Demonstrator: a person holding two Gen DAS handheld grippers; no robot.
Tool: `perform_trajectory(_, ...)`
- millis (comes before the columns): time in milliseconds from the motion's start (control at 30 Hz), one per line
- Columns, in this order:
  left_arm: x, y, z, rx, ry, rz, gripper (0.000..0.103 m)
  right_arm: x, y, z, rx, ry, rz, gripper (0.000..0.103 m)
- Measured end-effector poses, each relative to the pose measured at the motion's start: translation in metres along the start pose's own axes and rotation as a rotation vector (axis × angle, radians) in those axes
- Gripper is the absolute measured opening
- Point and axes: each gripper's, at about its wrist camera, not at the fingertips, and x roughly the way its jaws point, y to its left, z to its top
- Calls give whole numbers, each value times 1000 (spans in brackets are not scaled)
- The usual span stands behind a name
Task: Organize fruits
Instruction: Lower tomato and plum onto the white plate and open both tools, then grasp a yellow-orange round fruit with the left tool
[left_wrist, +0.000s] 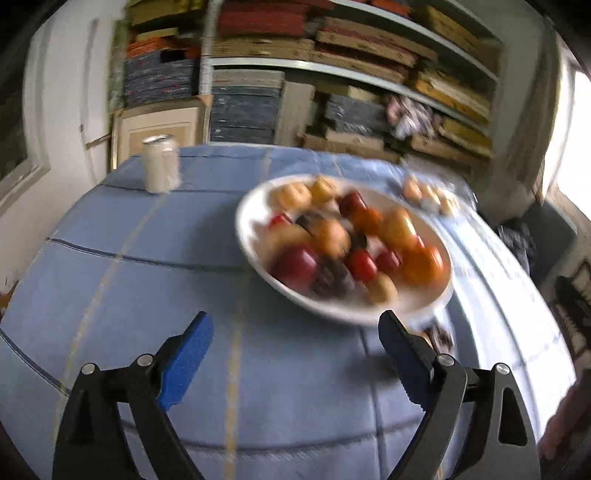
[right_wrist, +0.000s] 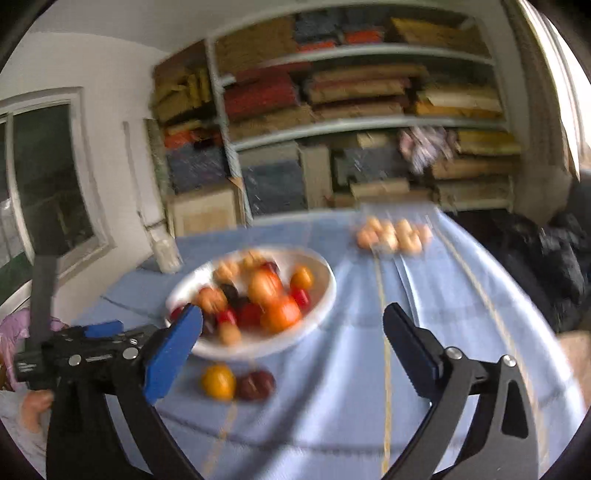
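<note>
A white bowl (left_wrist: 255, 206) full of mixed red, orange and dark fruits stands on the blue tablecloth; it also shows in the right wrist view (right_wrist: 325, 273). A yellow fruit (right_wrist: 218, 381) and a dark red fruit (right_wrist: 255, 384) lie on the cloth in front of the bowl. A row of peach-coloured fruits (right_wrist: 393, 232) lies beyond the bowl, also in the left wrist view (left_wrist: 428, 194). My left gripper (left_wrist: 295, 350) is open and empty, near the bowl's front rim. My right gripper (right_wrist: 293, 347) is open and empty, right of the bowl. Both views are motion-blurred.
A pale can (left_wrist: 160, 164) stands at the table's far left, also in the right wrist view (right_wrist: 168, 254). The other gripper's body (right_wrist: 85, 350) sits at the left. Shelves of stacked boards (right_wrist: 362, 122) stand behind the table. A dark bag (right_wrist: 561, 254) is at right.
</note>
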Motion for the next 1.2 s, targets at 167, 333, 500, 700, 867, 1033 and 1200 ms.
perform_trajectory(167,0,-46,-19,168,-11,20,91,-5,-21,5,108,-4,32,98)
perform_trajectory(333,16,-65,-26,211,27,22,91,-1,-49,6,251,38,42,98)
perform_trajectory(500,30,-70,-24,209,48,44,91,2,-64,4,351,69,87,98)
perform_trajectory(700,38,-70,-19,189,59,52,93,2,-60,2,331,80,82,98)
perform_trajectory(867,35,-57,-22,205,62,93,93,3,-58,4,320,80,74,98)
perform_trajectory(1033,37,-44,-22,160,91,43,92,4,-56,3,307,87,75,98)
perform_trajectory(1200,44,-56,-18,185,97,3,91,5,-51,2,277,87,63,98)
